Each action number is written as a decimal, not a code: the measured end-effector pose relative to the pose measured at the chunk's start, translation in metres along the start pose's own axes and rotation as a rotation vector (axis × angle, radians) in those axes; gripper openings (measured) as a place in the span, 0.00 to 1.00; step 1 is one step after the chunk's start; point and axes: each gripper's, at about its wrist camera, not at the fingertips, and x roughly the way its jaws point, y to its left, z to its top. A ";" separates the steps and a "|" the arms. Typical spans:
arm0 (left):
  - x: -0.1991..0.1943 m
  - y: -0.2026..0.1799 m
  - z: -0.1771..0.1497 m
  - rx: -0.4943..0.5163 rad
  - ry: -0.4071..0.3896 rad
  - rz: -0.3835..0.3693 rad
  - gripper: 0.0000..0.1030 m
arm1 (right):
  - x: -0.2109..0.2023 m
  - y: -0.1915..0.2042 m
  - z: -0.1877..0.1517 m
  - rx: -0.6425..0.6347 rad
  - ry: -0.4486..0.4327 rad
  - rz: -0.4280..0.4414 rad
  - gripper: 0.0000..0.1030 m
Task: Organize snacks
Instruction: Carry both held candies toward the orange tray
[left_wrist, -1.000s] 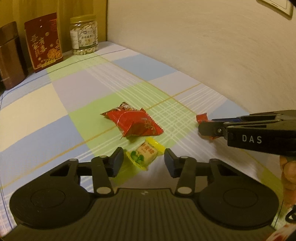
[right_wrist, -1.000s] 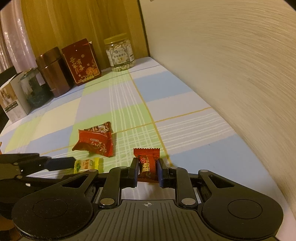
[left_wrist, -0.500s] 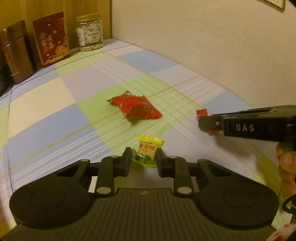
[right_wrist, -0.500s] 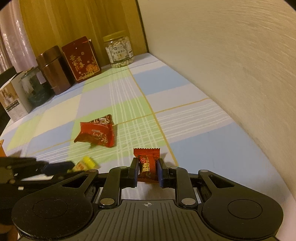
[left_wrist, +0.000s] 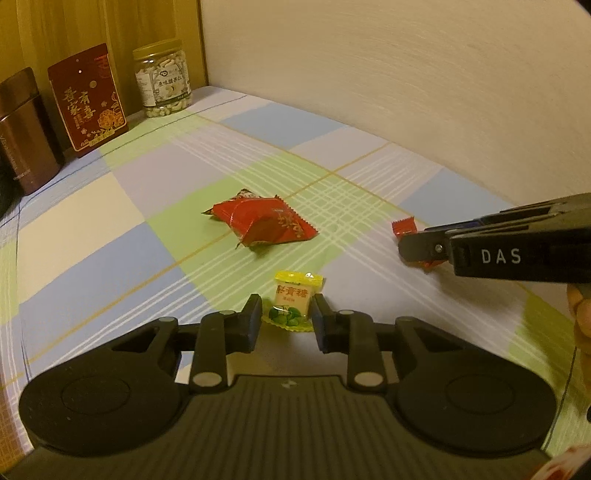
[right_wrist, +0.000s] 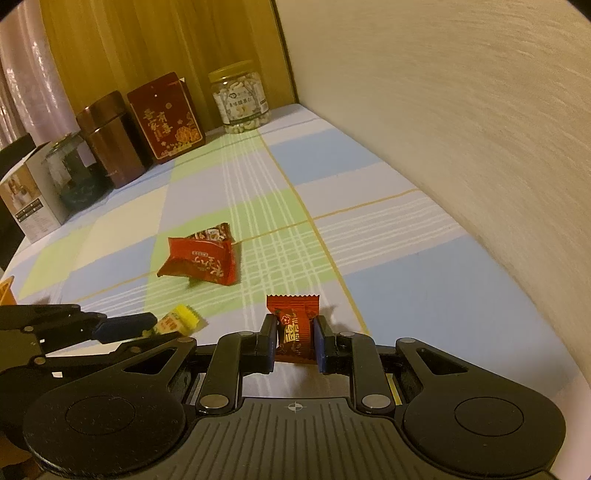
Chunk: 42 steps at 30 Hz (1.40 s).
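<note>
Checked cloth in pale blue, green, cream and lilac covers the tabletop (left_wrist: 110, 229), which runs along a plain cream wall on its right edge and ends at wooden panelling along its far edge. Against that far edge stand a clear jar of nuts (right_wrist: 242, 101) in the far right corner, a dark red printed box (right_wrist: 166, 118) beside it, a brown metal canister (right_wrist: 109, 140), and further left a glass jar with a white carton (right_wrist: 31, 199) near the far left corner. Near the middle of the tabletop lies a large red snack packet (left_wrist: 264, 223), crumpled and flat on the cloth. The left claw (left_wrist: 286, 317) has just been closing and now pinches a small yellow candy (left_wrist: 291, 301) between its pads, the wrapper's lower green part caught between the fingers and its yellow top sticking out ahead; the candy is nearer the front edge than the red packet. The right claw (right_wrist: 295, 341) is pressed together on a small red-brown candy (right_wrist: 295, 325), held upright with its crimped top edge above the pads, closer to the wall-side edge of the tabletop. In the left wrist view the right claw reaches in from the right, and part of a person's hand (left_wrist: 580, 310) shows behind it.
</note>
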 end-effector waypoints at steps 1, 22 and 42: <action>-0.001 0.000 0.000 -0.006 0.004 -0.001 0.24 | -0.001 0.000 -0.001 0.002 0.001 0.000 0.20; -0.115 0.005 -0.044 -0.300 -0.017 0.089 0.23 | -0.073 0.040 -0.017 -0.024 0.012 0.065 0.20; -0.255 0.008 -0.089 -0.409 -0.109 0.182 0.23 | -0.176 0.122 -0.050 -0.080 -0.015 0.129 0.20</action>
